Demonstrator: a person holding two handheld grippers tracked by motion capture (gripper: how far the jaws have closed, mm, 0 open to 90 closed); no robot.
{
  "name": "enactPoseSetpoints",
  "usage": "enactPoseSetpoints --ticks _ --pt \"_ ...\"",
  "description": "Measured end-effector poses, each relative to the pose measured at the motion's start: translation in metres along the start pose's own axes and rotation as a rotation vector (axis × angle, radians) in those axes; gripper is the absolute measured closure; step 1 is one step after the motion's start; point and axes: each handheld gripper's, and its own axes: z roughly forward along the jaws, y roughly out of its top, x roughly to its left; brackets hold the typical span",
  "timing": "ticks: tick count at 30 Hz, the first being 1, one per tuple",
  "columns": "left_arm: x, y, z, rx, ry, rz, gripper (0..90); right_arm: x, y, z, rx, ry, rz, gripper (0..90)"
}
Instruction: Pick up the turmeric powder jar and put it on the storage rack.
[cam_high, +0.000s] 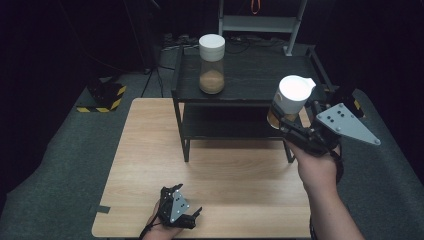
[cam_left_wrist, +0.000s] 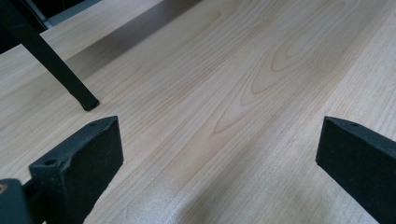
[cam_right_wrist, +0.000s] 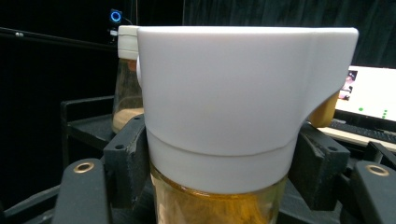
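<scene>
Two black jaws of our right gripper (cam_high: 286, 121) press on either side of a jar (cam_right_wrist: 219, 116), one jaw on each flank where the white lid meets the glass. In the right gripper view the jar stands upright between them, its white lid with a pouring spout toward the right of that picture and amber contents showing through the glass below. From the high view we see this jar (cam_high: 289, 102) held in the air at the right front corner of the black shelf (cam_high: 250, 75), just off its top board and above the wooden table (cam_high: 150, 150). Our right hand (cam_high: 317, 167) grips the tool from below.

Further out, a second jar (cam_high: 211, 64) with a white lid stands upright on the top board of the shelf, toward its left, well apart from the held one; brown powder fills its lower part. In the right gripper view it shows behind the held jar, at the left (cam_right_wrist: 125, 84).

Our left gripper (cam_high: 192, 216) rests low at the near edge of the table, its jaws spread wide with bare wood between them. In the left gripper view a black leg of the shelf (cam_left_wrist: 56, 65) stands on the table beyond the left jaw.
</scene>
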Motion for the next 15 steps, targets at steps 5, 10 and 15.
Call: enactPoseSetpoints --ticks 5,10,15 --pt "0.0 -0.001 0.0 -0.003 -0.002 0.002 0.9 0.0 0.004 0.012 0.004 -0.005 0.003 30.2" --pt "0.0 0.0 0.0 -0.002 -0.001 0.007 0.9 0.0 0.009 0.022 0.0 -0.012 0.006 30.2" --pt "0.001 -0.001 0.0 -0.003 -0.005 0.001 0.9 -0.001 0.013 0.03 -0.003 -0.019 0.012 30.2"
